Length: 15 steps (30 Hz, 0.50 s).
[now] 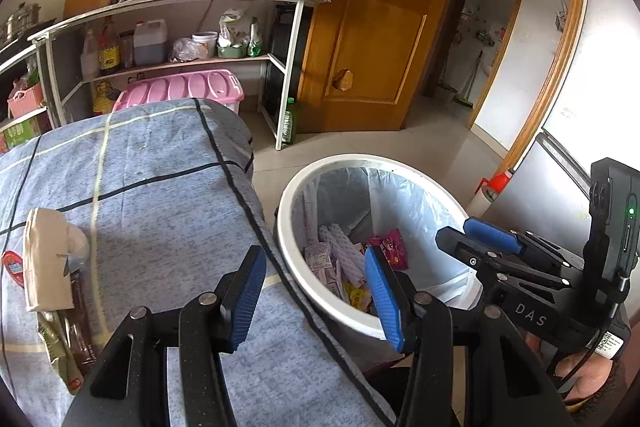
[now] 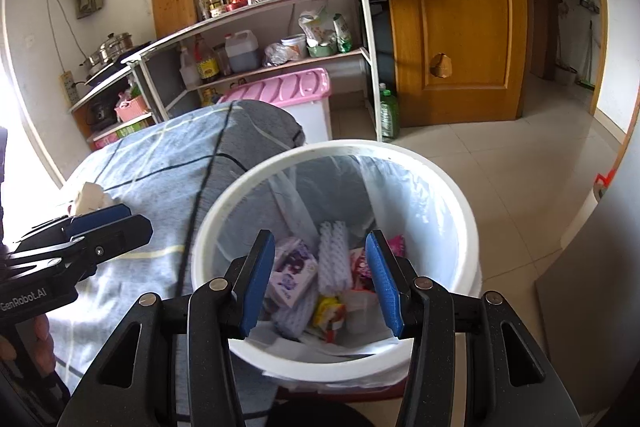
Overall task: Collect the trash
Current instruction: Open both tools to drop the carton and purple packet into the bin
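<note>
The right gripper (image 2: 320,279) hangs directly above the white trash bin (image 2: 448,187), its blue pads spread wide with nothing between them; below the gap, inside the clear liner, lie a purple-and-white packet (image 2: 290,275), a white foam sleeve (image 2: 334,259), a red wrapper (image 2: 360,267) and a yellow wrapper (image 2: 329,309); the bin stands on the tiled floor, pressed against the right edge of the bed covered in a blue checked blanket (image 2: 160,163).

The left gripper (image 1: 316,293) is held over that same right edge of the blanket (image 1: 160,167), pointing forward and slightly down; its jaws are also wide and empty, the left pad (image 1: 246,295) over the fabric and the right pad over the near rim of the bin (image 1: 292,195); seen from here the right gripper (image 1: 486,241) reaches in from the right side over the bin's far rim, with fingers of the person's hand wrapped round its handle at the lower right.

More trash remains on the blanket near its left edge, well apart from both grippers: a beige carton (image 1: 46,259), a crumpled clear bag (image 1: 78,241) touching it, and below them a dark brown wrapper (image 1: 82,323) beside a green-gold wrapper (image 1: 58,351).
</note>
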Each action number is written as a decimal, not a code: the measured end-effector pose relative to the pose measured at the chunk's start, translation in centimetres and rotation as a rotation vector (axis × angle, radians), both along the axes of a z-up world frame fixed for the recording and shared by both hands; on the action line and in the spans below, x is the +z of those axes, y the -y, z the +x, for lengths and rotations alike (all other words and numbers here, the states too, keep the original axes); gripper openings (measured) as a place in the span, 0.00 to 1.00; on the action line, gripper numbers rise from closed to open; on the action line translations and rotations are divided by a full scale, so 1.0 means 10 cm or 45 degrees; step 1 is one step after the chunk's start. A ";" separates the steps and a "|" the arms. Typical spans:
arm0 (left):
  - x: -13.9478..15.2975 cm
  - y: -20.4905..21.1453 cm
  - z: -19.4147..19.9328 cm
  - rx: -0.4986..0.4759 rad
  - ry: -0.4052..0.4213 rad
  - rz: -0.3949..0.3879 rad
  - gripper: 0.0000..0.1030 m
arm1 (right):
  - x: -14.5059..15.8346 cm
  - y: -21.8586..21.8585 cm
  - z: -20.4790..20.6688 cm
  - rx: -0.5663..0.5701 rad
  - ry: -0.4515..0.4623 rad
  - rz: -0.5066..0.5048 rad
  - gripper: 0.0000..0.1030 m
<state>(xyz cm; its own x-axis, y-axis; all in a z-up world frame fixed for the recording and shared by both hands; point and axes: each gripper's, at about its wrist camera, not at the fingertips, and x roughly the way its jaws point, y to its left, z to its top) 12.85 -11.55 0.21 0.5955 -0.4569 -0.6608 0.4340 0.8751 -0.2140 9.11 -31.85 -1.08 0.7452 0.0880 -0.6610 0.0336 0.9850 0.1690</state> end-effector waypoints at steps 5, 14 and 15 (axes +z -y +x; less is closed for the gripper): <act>0.06 -0.31 -0.13 0.087 0.038 0.011 0.50 | 0.12 -0.24 -0.05 0.054 0.048 0.021 0.47; 0.12 -0.97 -0.29 0.250 0.072 -0.001 0.50 | 0.21 -0.78 -0.04 0.168 0.084 0.048 0.47; 0.11 -1.04 -0.31 0.269 0.080 0.012 0.50 | 0.21 -0.85 -0.03 0.186 0.086 0.055 0.47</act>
